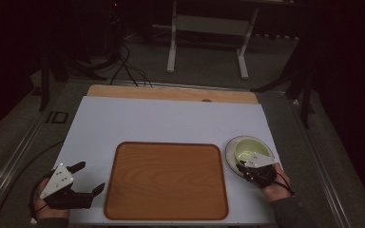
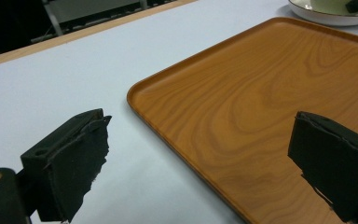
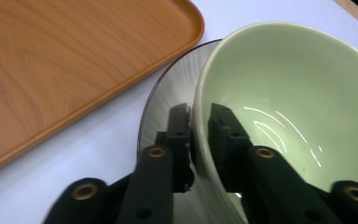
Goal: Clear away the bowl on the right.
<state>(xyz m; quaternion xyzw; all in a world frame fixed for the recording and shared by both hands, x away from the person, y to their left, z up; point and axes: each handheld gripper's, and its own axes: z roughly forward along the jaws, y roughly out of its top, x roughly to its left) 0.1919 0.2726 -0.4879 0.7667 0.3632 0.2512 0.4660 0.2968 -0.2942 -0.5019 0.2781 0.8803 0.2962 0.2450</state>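
Observation:
A pale green bowl (image 3: 289, 93) sits on a grey plate (image 3: 168, 100) at the right of the white mat. My right gripper (image 3: 199, 122) is shut on the bowl's near rim, one jaw inside and one outside. In the high view the bowl (image 1: 252, 150) and plate (image 1: 230, 153) lie just right of the wooden tray (image 1: 166, 180), with the right gripper (image 1: 248, 164) at their near edge. My left gripper (image 1: 88, 178) rests at the front left beside the tray, jaws wide apart with nothing between them. The left gripper view looks across the empty tray (image 2: 261, 107).
The white mat (image 1: 161, 121) covers a wooden table (image 1: 171, 92). A white stand's legs (image 1: 206, 47) and cables (image 1: 128, 69) are on the floor beyond the table. The surroundings are dark.

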